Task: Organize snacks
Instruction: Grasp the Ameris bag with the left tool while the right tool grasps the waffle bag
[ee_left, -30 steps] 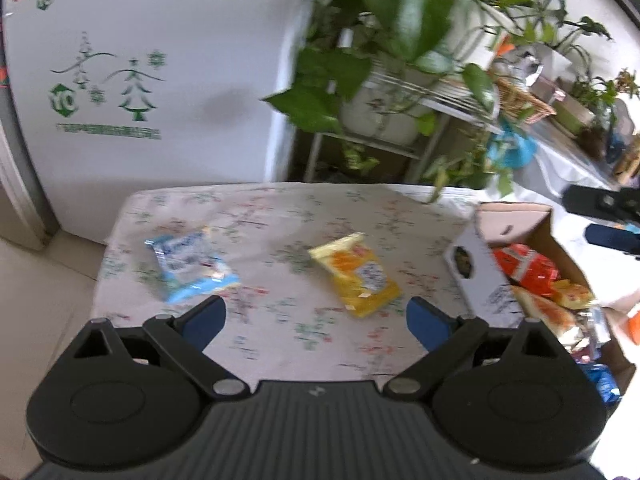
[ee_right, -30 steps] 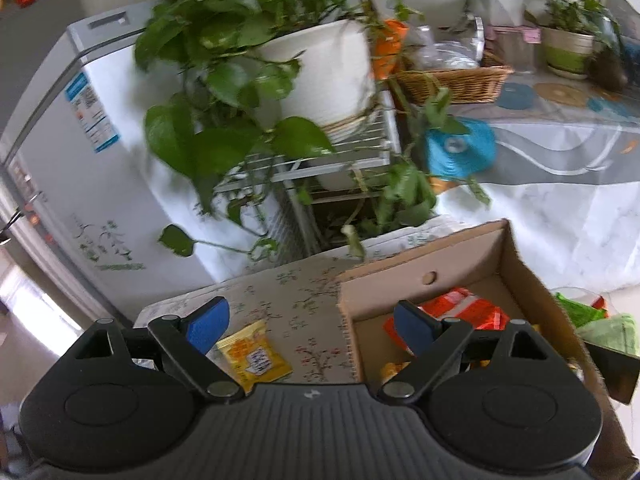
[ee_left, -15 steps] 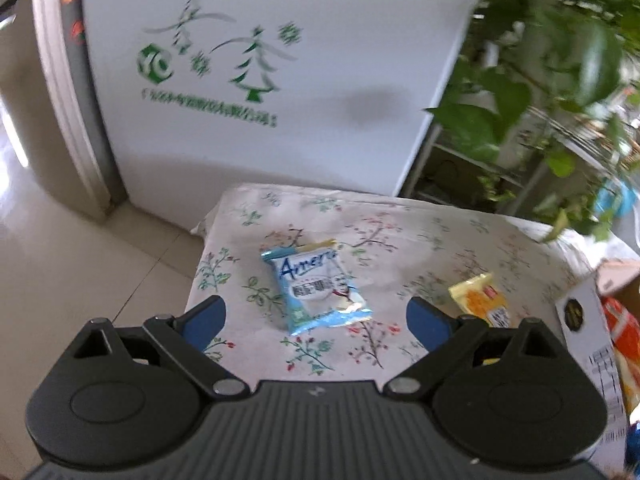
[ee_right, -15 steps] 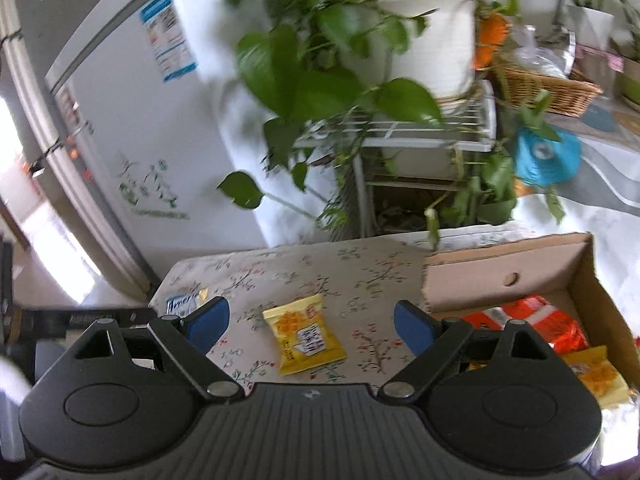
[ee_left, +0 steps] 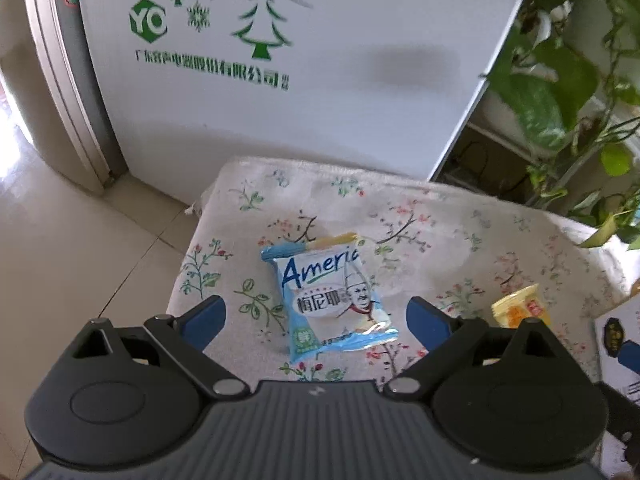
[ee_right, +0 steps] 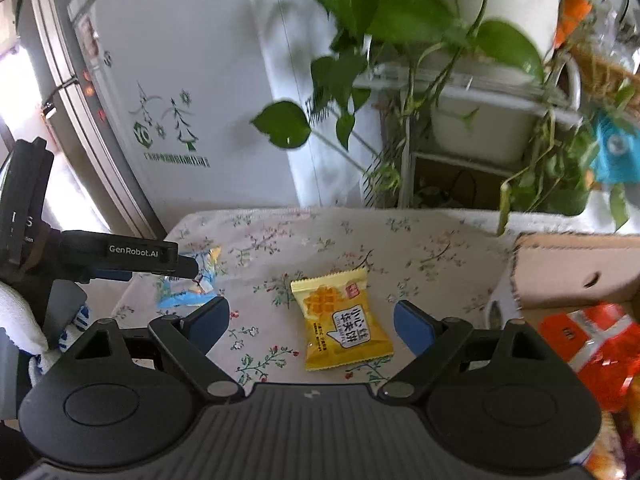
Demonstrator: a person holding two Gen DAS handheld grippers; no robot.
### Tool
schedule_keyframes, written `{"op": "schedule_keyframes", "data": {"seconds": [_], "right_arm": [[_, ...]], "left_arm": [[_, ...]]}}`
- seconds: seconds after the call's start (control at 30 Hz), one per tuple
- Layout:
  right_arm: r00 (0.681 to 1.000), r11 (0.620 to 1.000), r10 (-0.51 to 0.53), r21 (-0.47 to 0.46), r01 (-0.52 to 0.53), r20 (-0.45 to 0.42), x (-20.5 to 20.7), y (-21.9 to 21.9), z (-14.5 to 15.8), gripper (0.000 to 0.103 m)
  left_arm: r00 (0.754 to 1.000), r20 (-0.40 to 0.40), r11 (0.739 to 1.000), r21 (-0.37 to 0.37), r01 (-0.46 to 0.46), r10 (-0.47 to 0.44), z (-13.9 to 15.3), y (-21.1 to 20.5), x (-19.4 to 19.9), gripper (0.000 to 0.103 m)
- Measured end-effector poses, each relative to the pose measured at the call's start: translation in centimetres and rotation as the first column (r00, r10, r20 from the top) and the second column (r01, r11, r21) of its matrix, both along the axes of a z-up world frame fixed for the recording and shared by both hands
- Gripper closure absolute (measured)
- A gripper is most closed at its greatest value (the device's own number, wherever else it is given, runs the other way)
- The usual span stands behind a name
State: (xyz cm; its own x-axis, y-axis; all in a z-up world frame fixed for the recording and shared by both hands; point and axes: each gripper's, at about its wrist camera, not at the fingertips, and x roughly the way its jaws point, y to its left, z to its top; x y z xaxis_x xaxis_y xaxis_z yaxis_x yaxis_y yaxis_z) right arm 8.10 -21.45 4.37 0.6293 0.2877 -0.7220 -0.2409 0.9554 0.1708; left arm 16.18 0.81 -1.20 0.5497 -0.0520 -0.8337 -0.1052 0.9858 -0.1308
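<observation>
A blue and white snack packet (ee_left: pixel 330 296) lies on the floral tablecloth (ee_left: pixel 432 240), between the open fingers of my left gripper (ee_left: pixel 316 318), which hovers just above it. A yellow snack packet (ee_right: pixel 342 322) lies between the open fingers of my right gripper (ee_right: pixel 312 322). The yellow packet also shows in the left wrist view (ee_left: pixel 520 308), and the blue packet in the right wrist view (ee_right: pixel 188 286), partly hidden by the left gripper's body (ee_right: pixel 132 258). A cardboard box (ee_right: pixel 568 272) at the right holds an orange-red packet (ee_right: pixel 592 340). Both grippers are empty.
A white fridge (ee_left: pixel 320 64) stands behind the table's far left. Potted plants on a wire rack (ee_right: pixel 460 80) stand behind the far right, with leaves hanging over the table edge. Tiled floor (ee_left: pixel 72 248) lies to the left. A white printed box side (ee_left: pixel 618 344) is at right.
My left gripper swung left and closed in on the blue packet, now centred between its fingers. My right gripper turned left from the box and now frames the yellow packet.
</observation>
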Motion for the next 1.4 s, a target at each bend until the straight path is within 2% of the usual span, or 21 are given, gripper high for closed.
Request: {"op": "schedule_keyframes", "data": {"seconds": [0.3,0.37,0.53,0.93,1.13,1.23,1.3,1.4], "right_arm": [[0.999,0.999,-0.004,-0.052,0.002,-0.042,2.1,1.2,-2.9,0.01],[0.999,0.998,-0.005,-0.065,0.002,-0.041,2.4,1.4,-3.3,0.01],[0.999,0.997,-0.013,-0.073,0.009,-0.05,3.6,1.4,-4.3,0.01],[0.999,0.995,-0.014,-0.101,0.009,-0.052,4.9,2.1,-5.8,0.01],[0.998,0.991,-0.012,-0.134,0.004,-0.054,4.8,2.6,-6.5,0.02],[0.999,0.988,-0.011,-0.154,0.004,-0.048,4.8,2.6,-6.4,0.029],[0.999,0.989,-0.012,-0.149,0.004,-0.053,4.9,2.6,-6.3,0.034],[0.999,0.987,-0.02,-0.158,0.012,-0.05,4.8,2.6,-6.2,0.038]], "left_arm": [[0.999,-0.043,1.0,0.007,-0.011,0.011,-1.8,-0.2,1.5,0.006],[0.998,-0.06,1.0,0.012,-0.013,0.014,-2.4,-0.4,1.7,0.002],[0.998,-0.058,0.993,0.114,0.01,-0.003,-3.2,-1.6,1.8,0.0],[0.997,-0.071,0.993,0.111,-0.024,0.032,-3.4,-2.0,1.9,0.0],[0.998,-0.06,0.994,0.111,-0.002,0.009,-3.3,-2.1,1.8,0.001],[0.998,-0.058,0.994,0.109,0.006,0.0,-3.3,-2.1,1.7,0.002],[0.999,-0.052,0.994,0.109,0.016,-0.011,-3.2,-2.2,1.6,0.005],[0.999,-0.031,0.993,0.113,0.039,-0.036,-2.9,-2.6,1.4,0.016]]}}
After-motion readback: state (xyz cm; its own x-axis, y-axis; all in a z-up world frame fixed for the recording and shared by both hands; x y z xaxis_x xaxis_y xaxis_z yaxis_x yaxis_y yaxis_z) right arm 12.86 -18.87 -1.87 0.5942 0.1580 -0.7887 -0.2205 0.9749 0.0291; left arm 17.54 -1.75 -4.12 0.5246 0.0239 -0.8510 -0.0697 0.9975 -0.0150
